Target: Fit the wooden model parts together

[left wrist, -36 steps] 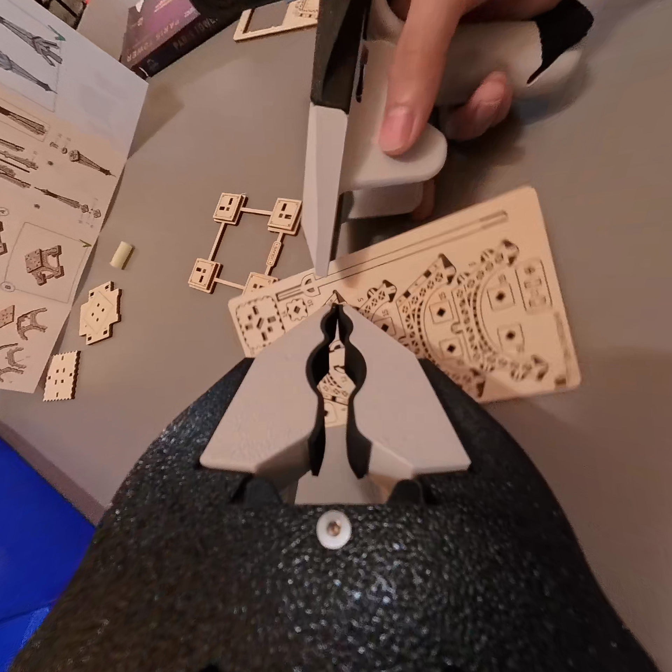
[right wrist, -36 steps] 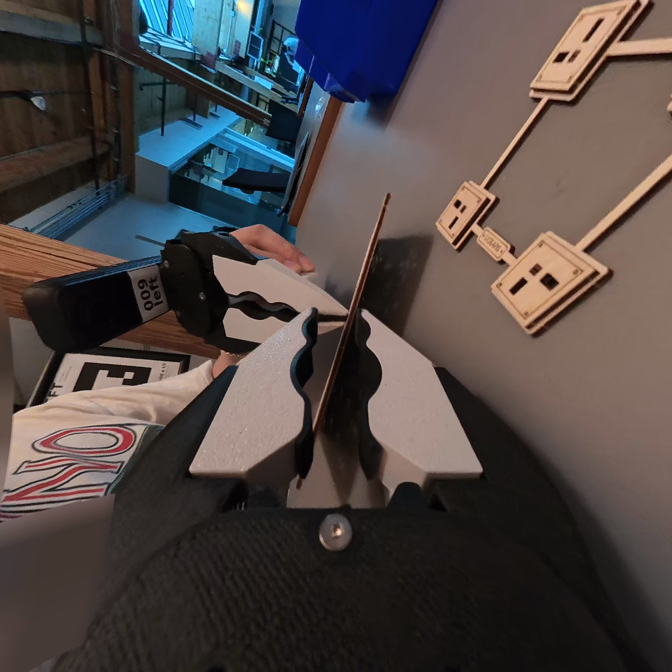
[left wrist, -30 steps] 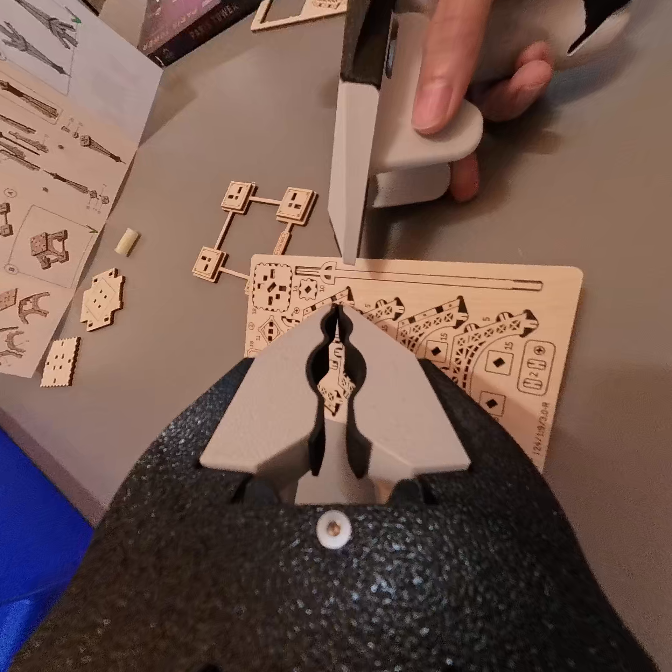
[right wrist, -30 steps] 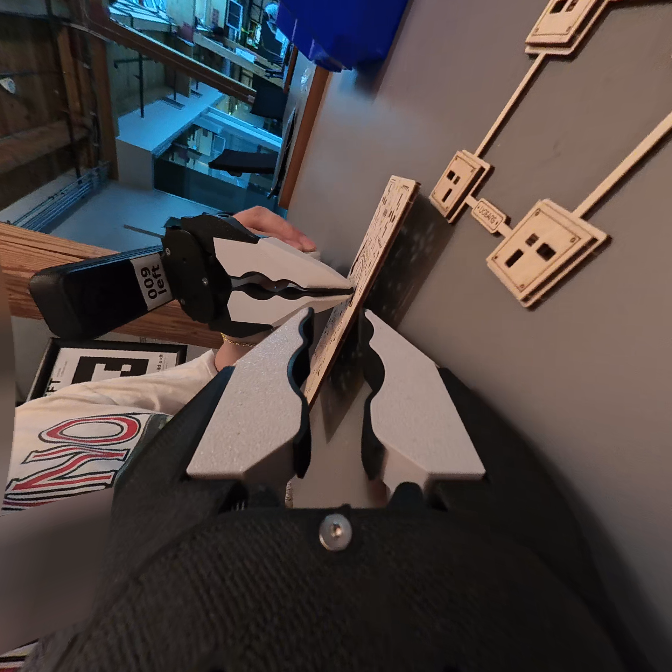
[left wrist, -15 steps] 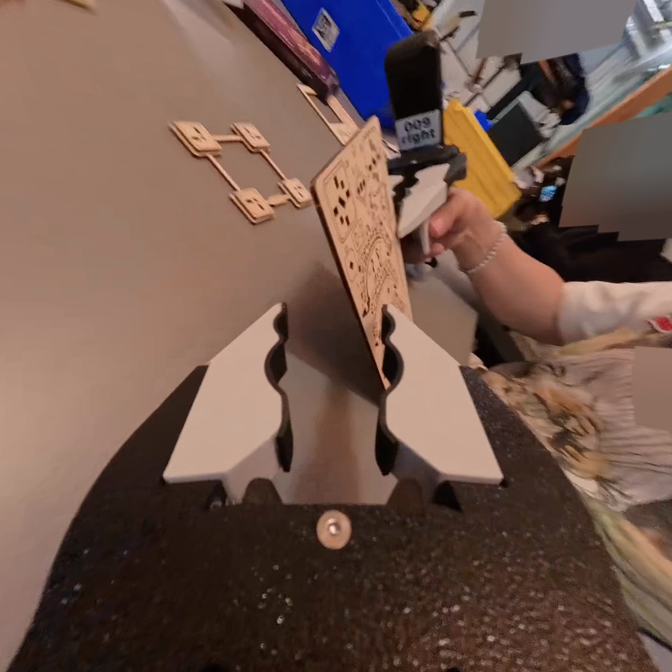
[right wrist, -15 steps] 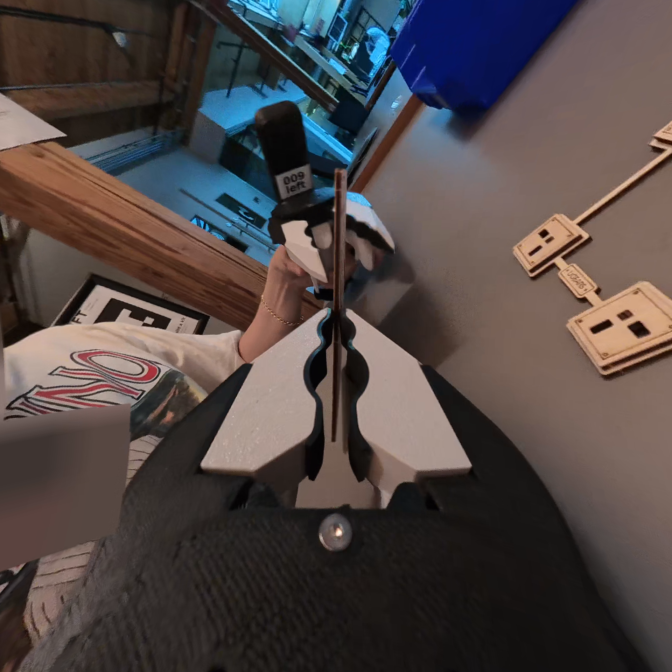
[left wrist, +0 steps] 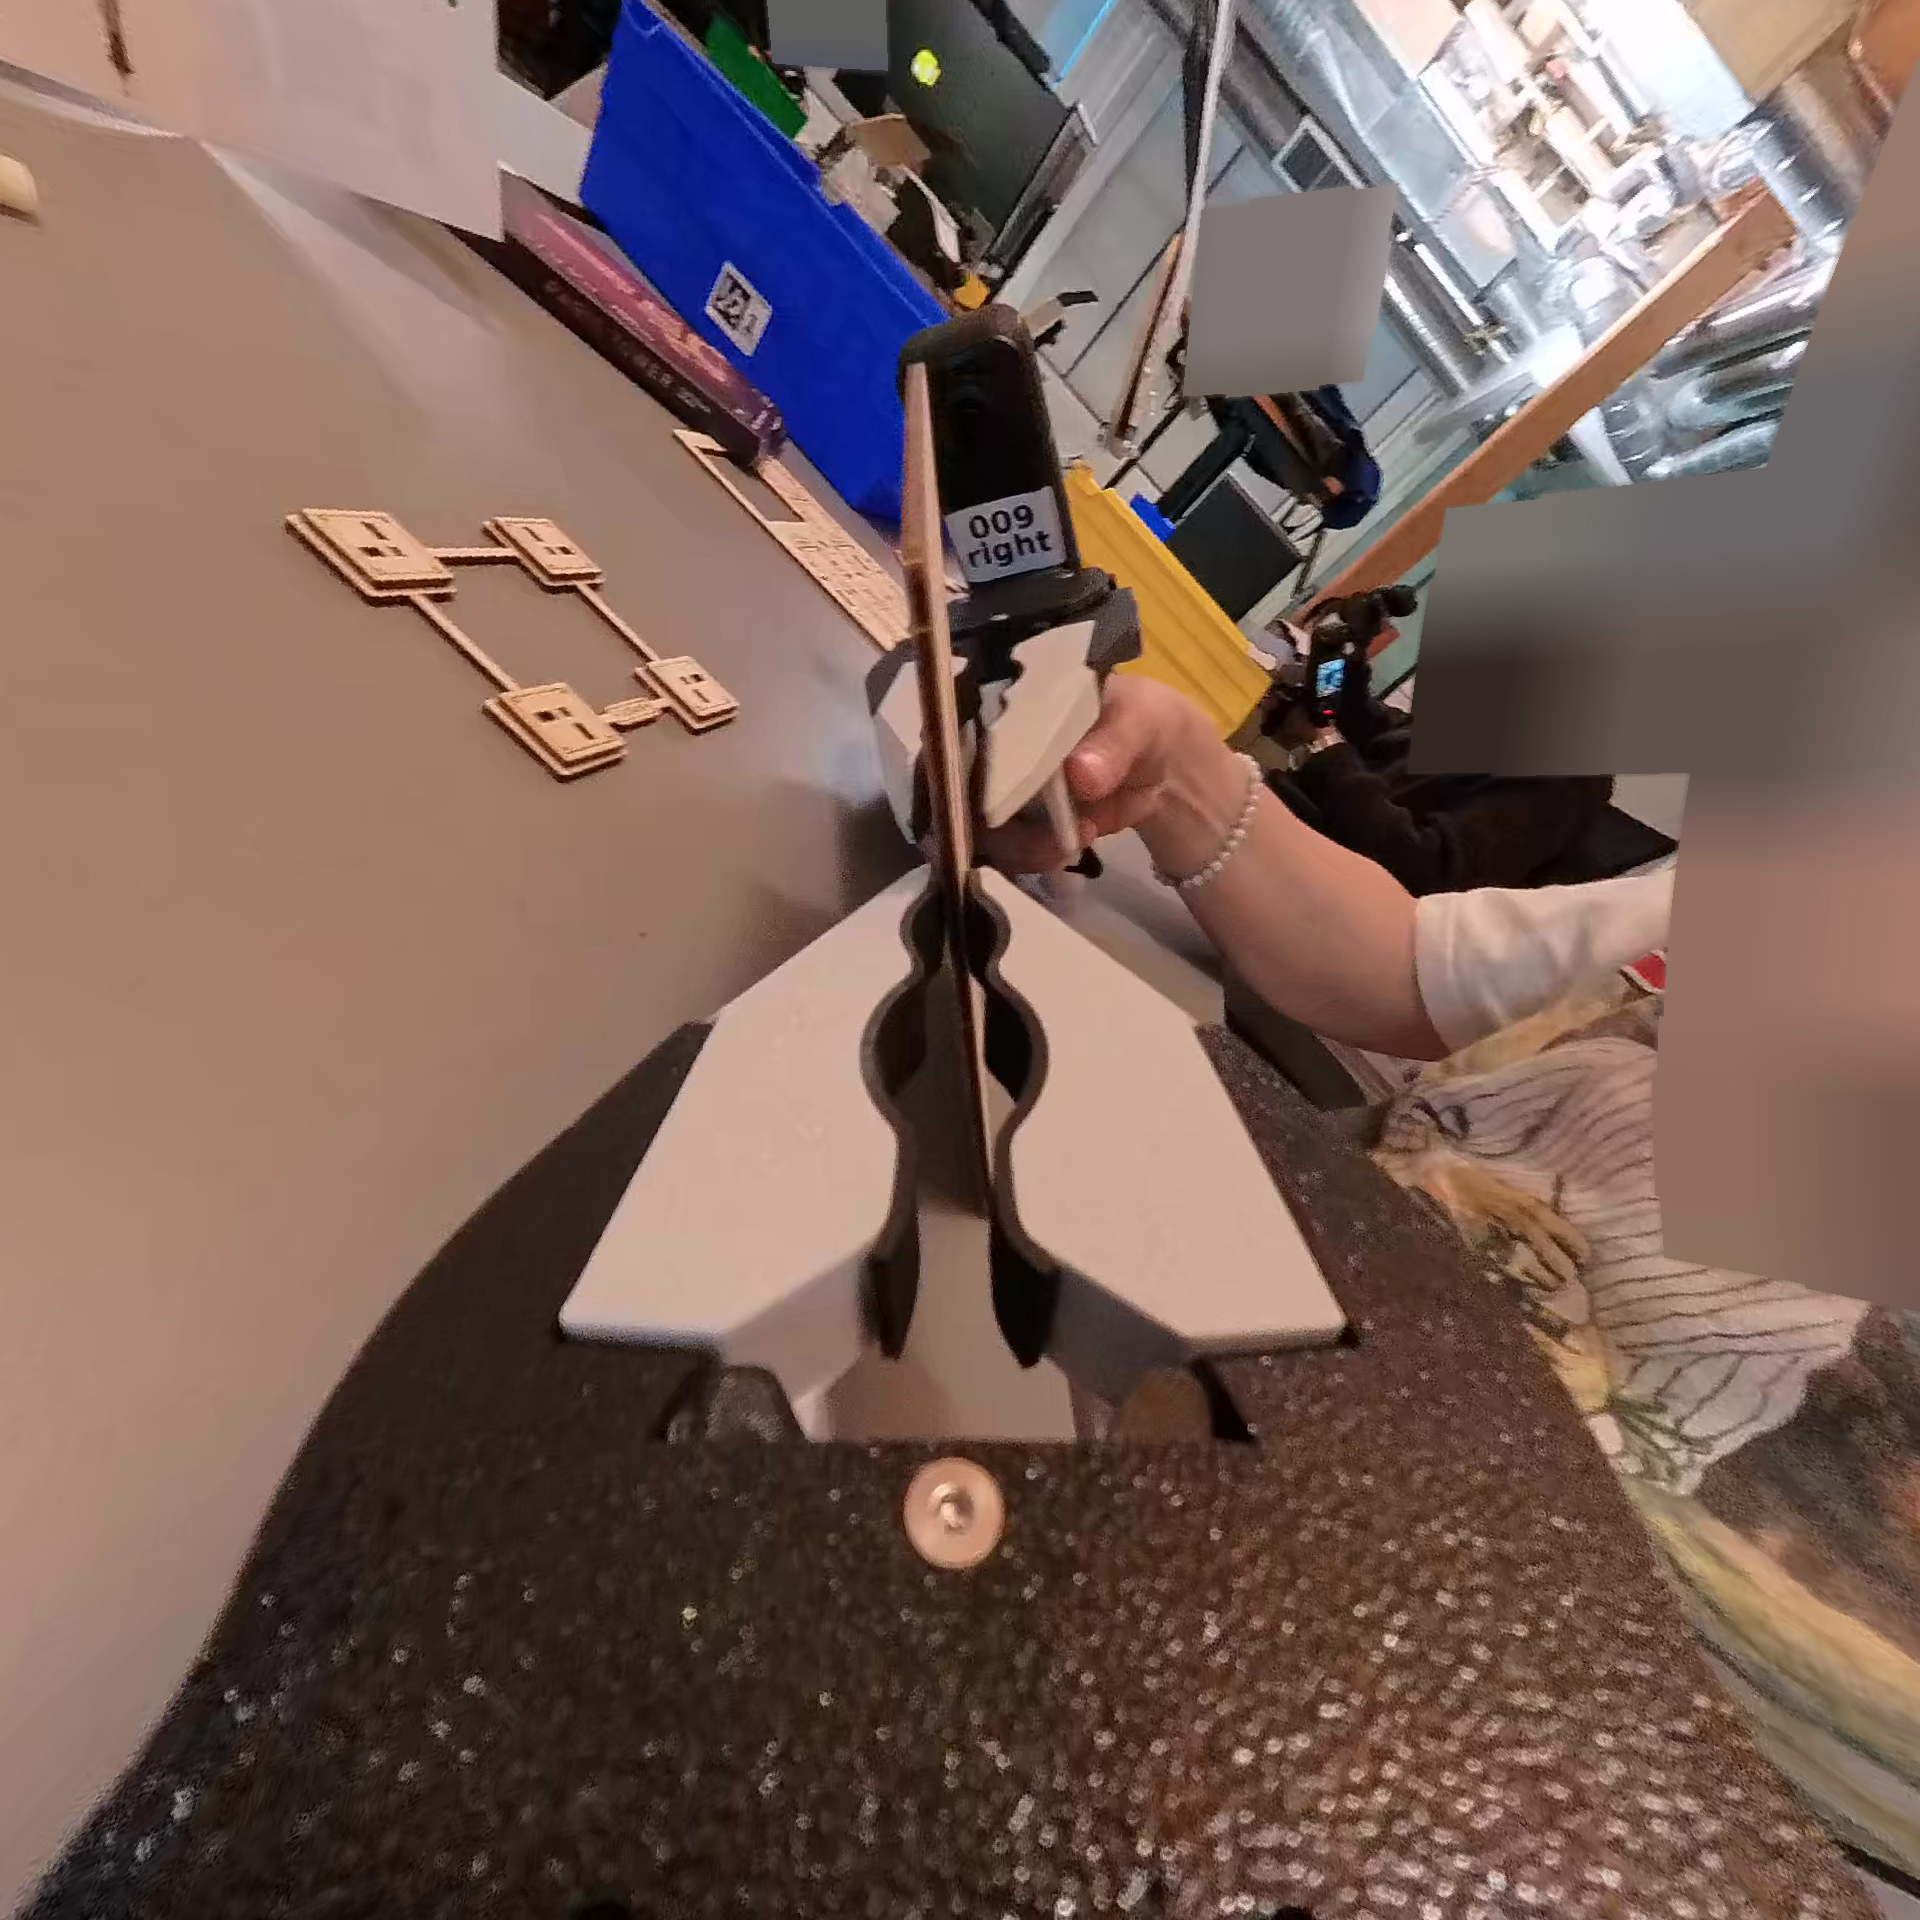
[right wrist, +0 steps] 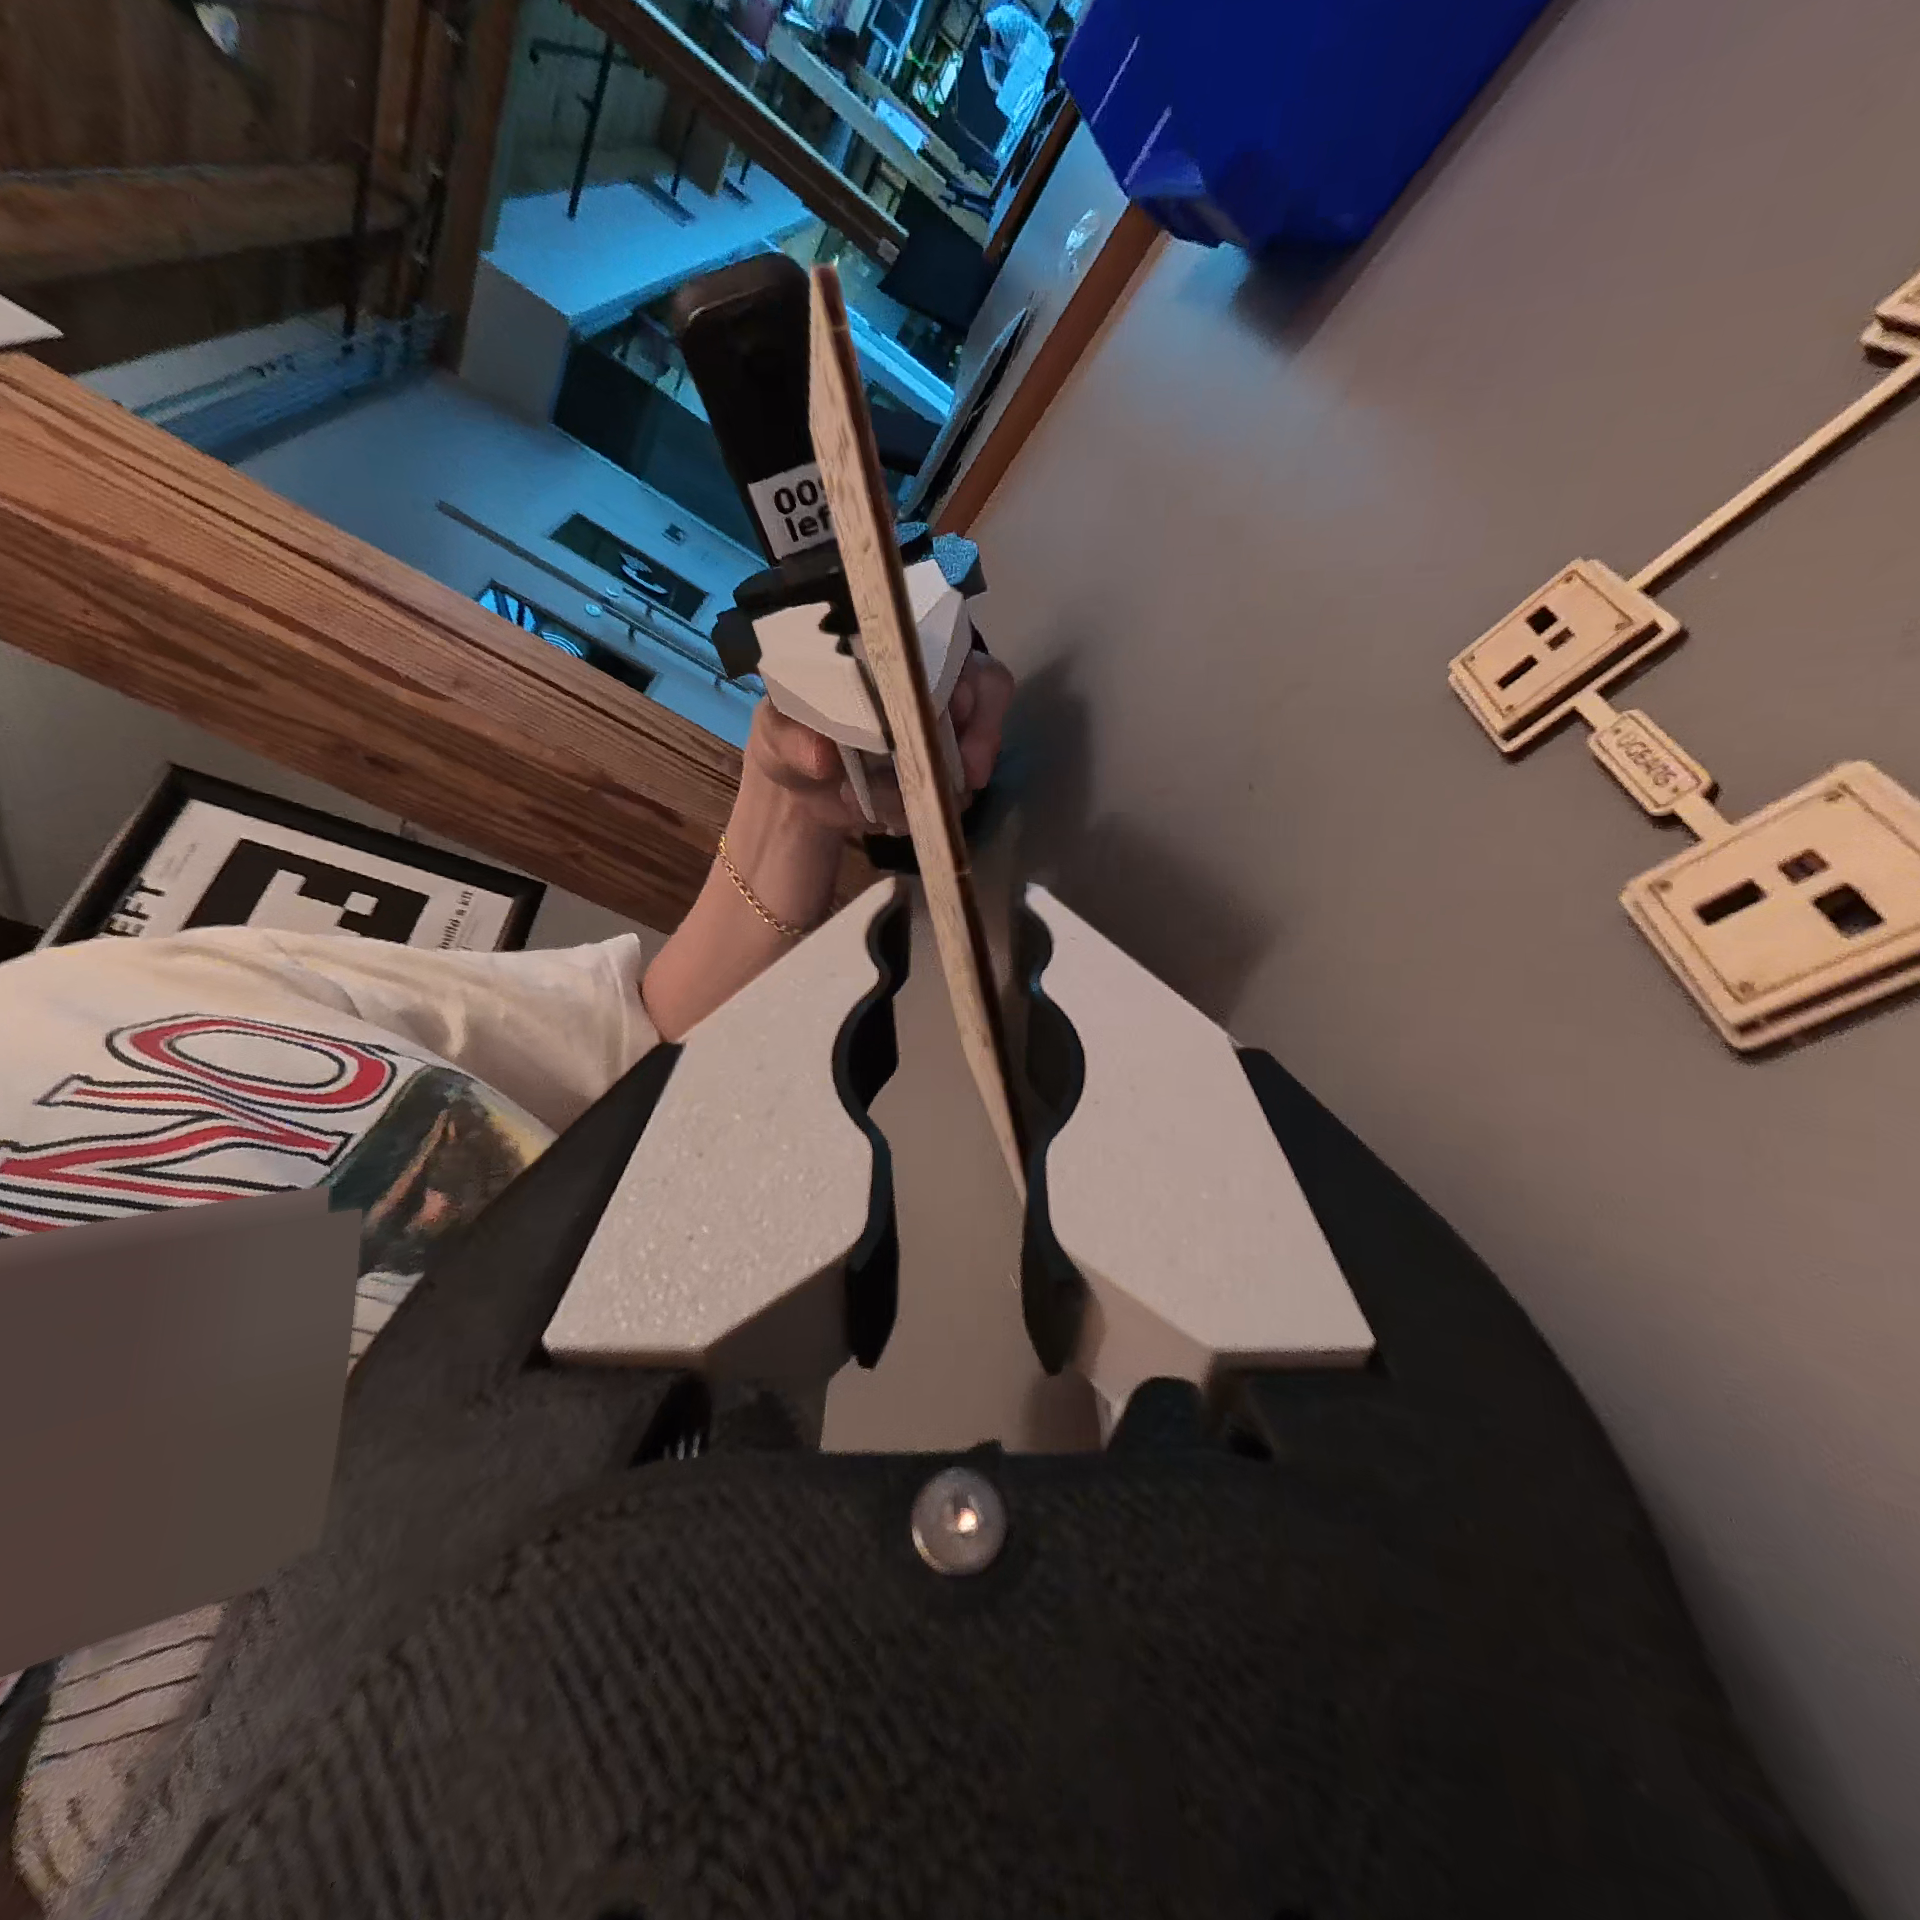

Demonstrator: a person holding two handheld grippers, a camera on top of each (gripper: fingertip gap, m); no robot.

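Observation:
A thin wooden parts sheet [left wrist: 940, 727] is held edge-on in the air above the grey table [left wrist: 260, 987]. My left gripper [left wrist: 953, 883] is shut on one end of it. My right gripper [right wrist: 961, 899] is around the other end of the sheet [right wrist: 894, 675] with its jaws apart; the sheet leans on the right-hand finger [right wrist: 1143, 1143]. Each gripper also shows in the other's view, the right [left wrist: 987, 707] and the left [right wrist: 852, 665]. A wooden frame of square pads joined by thin bars [left wrist: 556, 717] lies flat on the table, also in the right wrist view [right wrist: 1558, 649].
A blue bin [left wrist: 748, 239], a dark purple box [left wrist: 623, 312] and another cut-out wooden sheet [left wrist: 800, 530] sit along the table's far edge. A yellow bin [left wrist: 1174, 603] stands beyond. The person's arms and shirt [right wrist: 260, 1039] are close beside the grippers. Some 5 cm of space lies between my two pairs of fingers.
The sheet has been lifted off the table and turned upright between the two grippers. My left gripper opened, then shut on the sheet; my right gripper's jaws have since parted.

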